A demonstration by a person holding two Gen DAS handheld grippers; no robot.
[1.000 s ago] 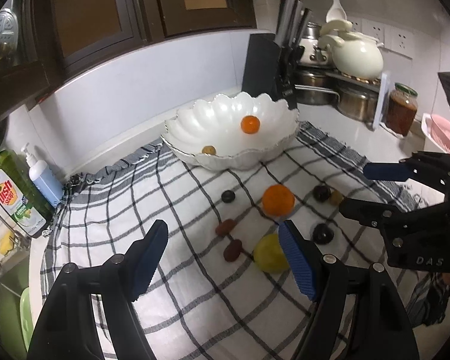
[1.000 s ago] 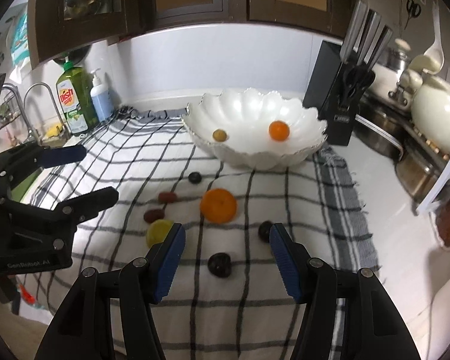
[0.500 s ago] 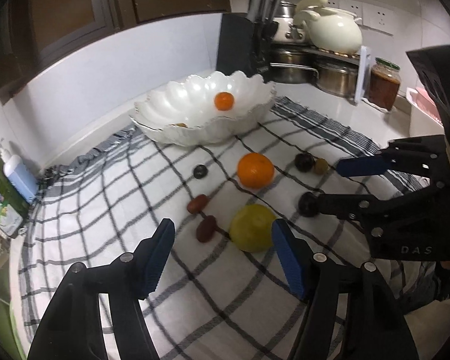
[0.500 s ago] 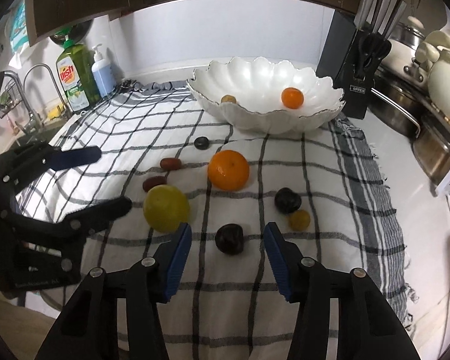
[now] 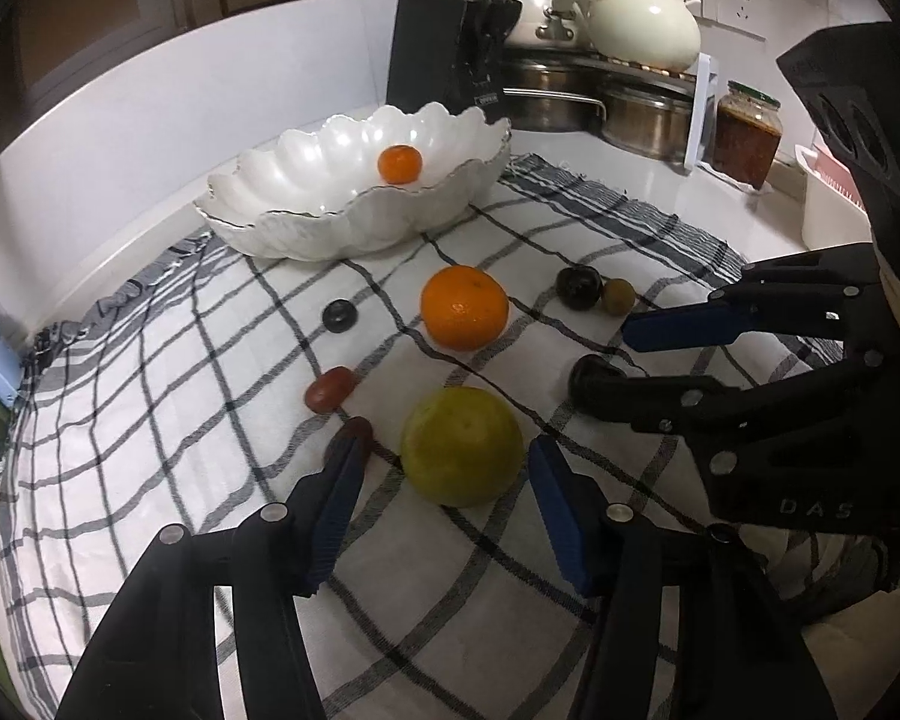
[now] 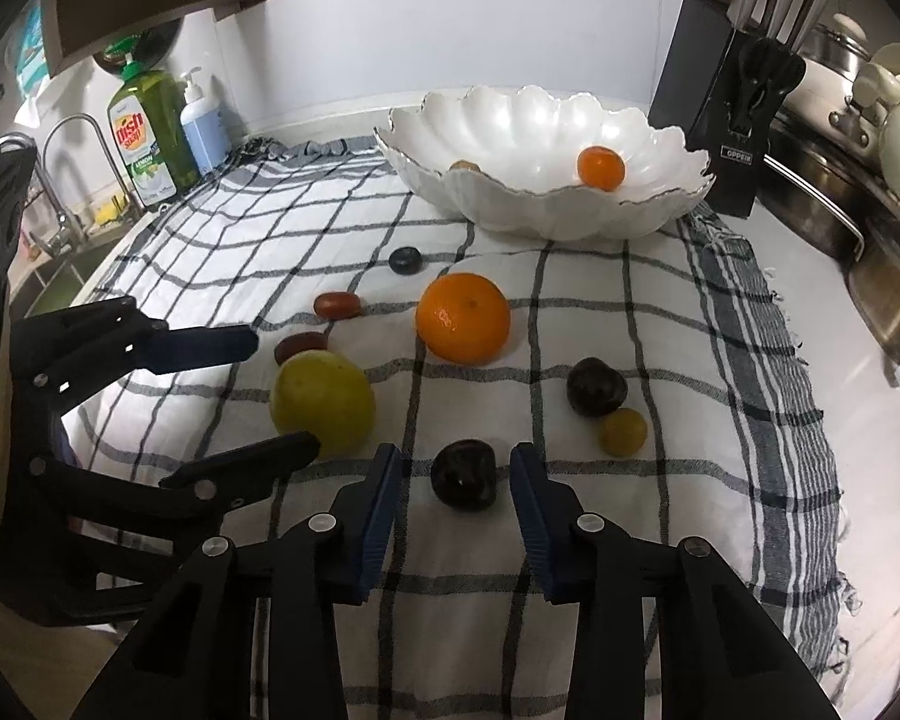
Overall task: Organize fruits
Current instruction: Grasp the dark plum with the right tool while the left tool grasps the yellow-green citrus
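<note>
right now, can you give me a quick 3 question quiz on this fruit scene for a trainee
1. True or false: the white bowl already holds a small orange fruit.
2. Which fruit sits between the open fingers of the left gripper? A) the big orange B) the yellow-green fruit C) a red date
3. Fill in: the right gripper is lined up on a ____ fruit lying on the checked cloth.

Key
1. True
2. B
3. dark, plum-like
</note>
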